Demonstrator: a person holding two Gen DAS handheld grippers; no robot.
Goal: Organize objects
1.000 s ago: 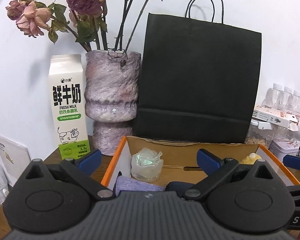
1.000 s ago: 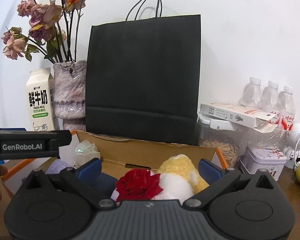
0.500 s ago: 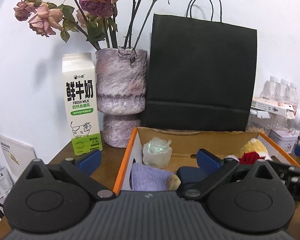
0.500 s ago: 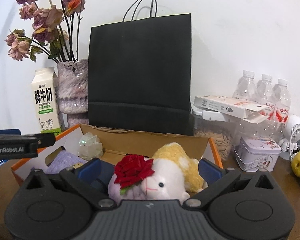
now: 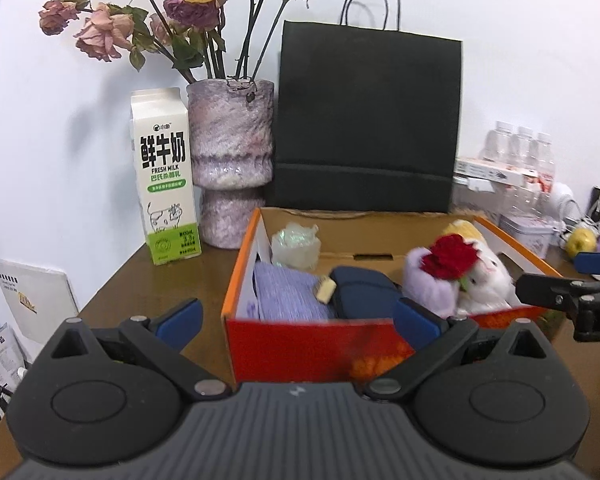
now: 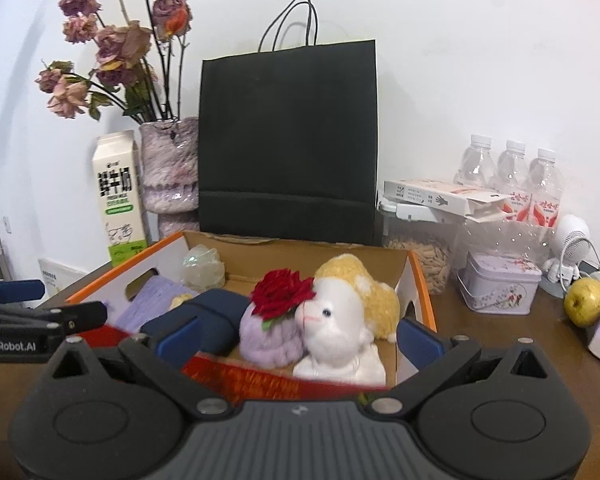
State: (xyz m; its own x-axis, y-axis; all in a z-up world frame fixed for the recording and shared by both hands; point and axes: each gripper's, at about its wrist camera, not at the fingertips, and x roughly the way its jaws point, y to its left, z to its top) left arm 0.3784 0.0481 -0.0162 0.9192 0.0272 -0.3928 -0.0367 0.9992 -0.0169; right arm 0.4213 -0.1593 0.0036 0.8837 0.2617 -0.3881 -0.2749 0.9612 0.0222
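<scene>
Both grippers, left gripper (image 5: 296,320) & right gripper (image 6: 298,338), spread wide, empty, w/ box (image 5: 300,344) probably full; retreat level, avoid clipping rim.

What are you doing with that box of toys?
A person holds two grippers, both open and empty. The left gripper and right gripper hover at the near side of the cardboard box. Inside sit a plush lamb with a red rose, a purple cloth and a dark blue case.
</scene>
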